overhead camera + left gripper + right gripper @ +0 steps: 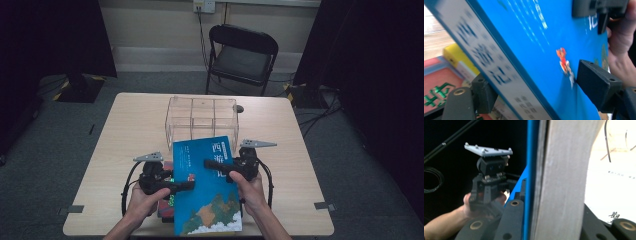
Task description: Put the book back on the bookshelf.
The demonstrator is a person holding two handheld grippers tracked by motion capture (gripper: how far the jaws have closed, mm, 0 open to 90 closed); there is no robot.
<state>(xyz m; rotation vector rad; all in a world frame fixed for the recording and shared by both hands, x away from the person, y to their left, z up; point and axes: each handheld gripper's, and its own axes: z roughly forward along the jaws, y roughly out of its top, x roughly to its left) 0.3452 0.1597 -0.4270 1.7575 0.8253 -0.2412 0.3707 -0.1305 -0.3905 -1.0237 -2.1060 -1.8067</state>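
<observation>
At the left, the left gripper (186, 186) lay at the spine edge of the blue book (207, 200). In the left gripper view its jaws stood wide on either side of that edge, one below the spine and one above the cover, and neither pad seemed to press on the book; it looked like a loose bracket, not a grip. Under that edge sat a low stack of other books (439, 85), red and yellow covers showing.

In the middle, the blue book hung tilted above the near part of the table (120, 135), its far edge close to the clear plastic box (202, 116) with its upright dividers. A black chair (242, 56) stood beyond the table.

At the right, the right gripper (212, 164) was clamped on the book's far half; the right gripper view showed the cover and the page block pinched narrowly between its jaws, so this hand alone seemed to carry the weight.

The risk followed from that. A one-sided pinch on a floppy paperback could let it sag, swing or slip out, dropping onto the stack below. If it were steered toward the box, a drooping corner could catch a divider or push the light box along the table.
</observation>
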